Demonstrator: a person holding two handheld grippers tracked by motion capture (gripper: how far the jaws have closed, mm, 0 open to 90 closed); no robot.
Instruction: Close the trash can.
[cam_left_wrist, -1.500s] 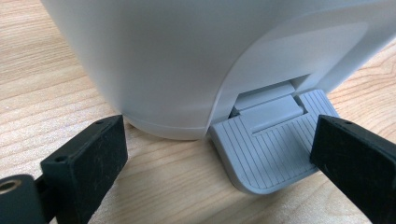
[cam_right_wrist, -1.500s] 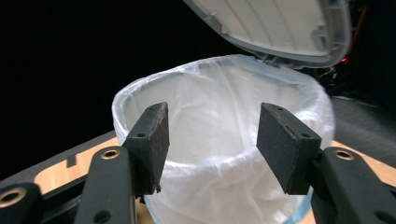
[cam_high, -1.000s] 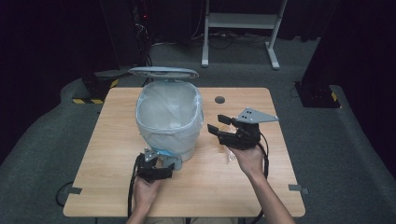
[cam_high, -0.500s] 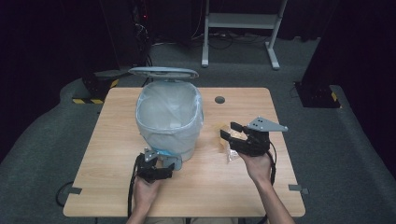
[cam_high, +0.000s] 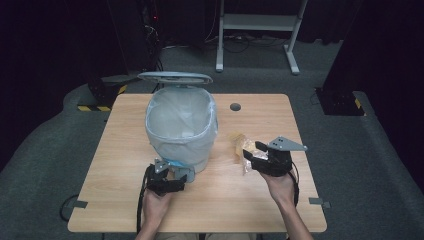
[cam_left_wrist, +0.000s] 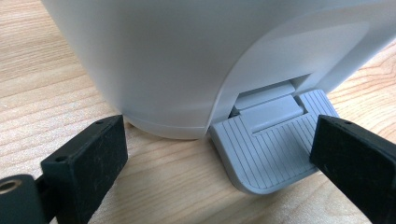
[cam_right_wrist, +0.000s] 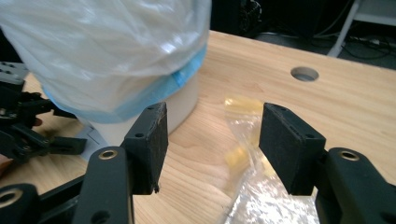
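white bin (cam_high: 182, 142), grey ribbed pedal (cam_left_wrist: 273, 149), clear-yellow wrapper (cam_right_wrist: 247, 154)

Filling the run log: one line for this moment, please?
left gripper: open, jaw on bin pedal, lid up | right gripper: jaws just opening, open over clear wrapper on table, wrapper not gripped

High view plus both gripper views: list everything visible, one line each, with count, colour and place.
Pedal bin: one, white, clear liner with blue band, table's left-centre.
Lid: one, grey, raised behind the bin.
Pedal: one, grey, ribbed, at the bin's foot, one left jaw over its edge.
Wrapper: one, clear with yellow bits, flat on the table right of the bin.
Table: one, light wood, round hole near the far edge.
Left gripper: black, open, at the pedal.
Right gripper: black, jaws just opening, open astride the wrapper.
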